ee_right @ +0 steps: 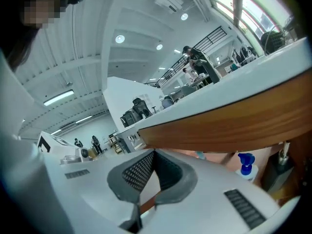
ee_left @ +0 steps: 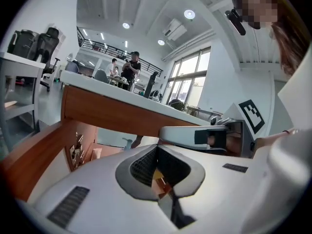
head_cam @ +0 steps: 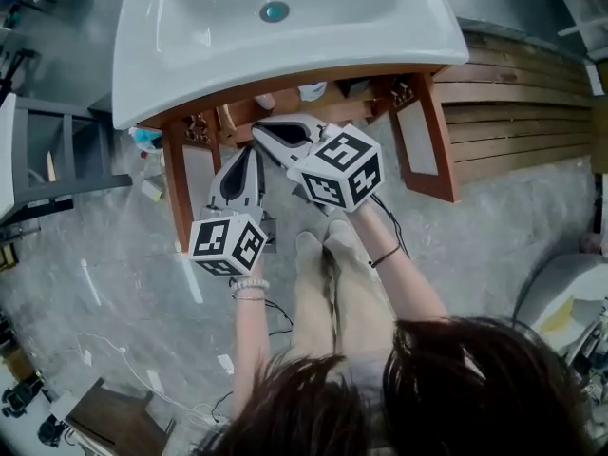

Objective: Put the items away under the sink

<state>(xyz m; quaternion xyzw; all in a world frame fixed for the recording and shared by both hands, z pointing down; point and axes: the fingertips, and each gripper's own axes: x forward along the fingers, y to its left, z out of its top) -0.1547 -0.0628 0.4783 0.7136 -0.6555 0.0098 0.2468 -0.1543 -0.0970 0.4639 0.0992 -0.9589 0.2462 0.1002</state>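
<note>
With a bottle (ee_right: 246,165) already standing under the sink (head_cam: 190,65), the left gripper (head_cam: 251,153) and right gripper (head_cam: 260,127) hover by its front edge, jaws pressed together on nothing, probably because their load is stowed.

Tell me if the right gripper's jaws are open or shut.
Shut, holding nothing. In its own view, the right gripper has its jaw tips meeting, and the hollow behind them is empty.

Grey marbled floor (head_cam: 114,255), tall windows (ee_left: 187,79), round ceiling lights (ee_left: 189,14).
</note>
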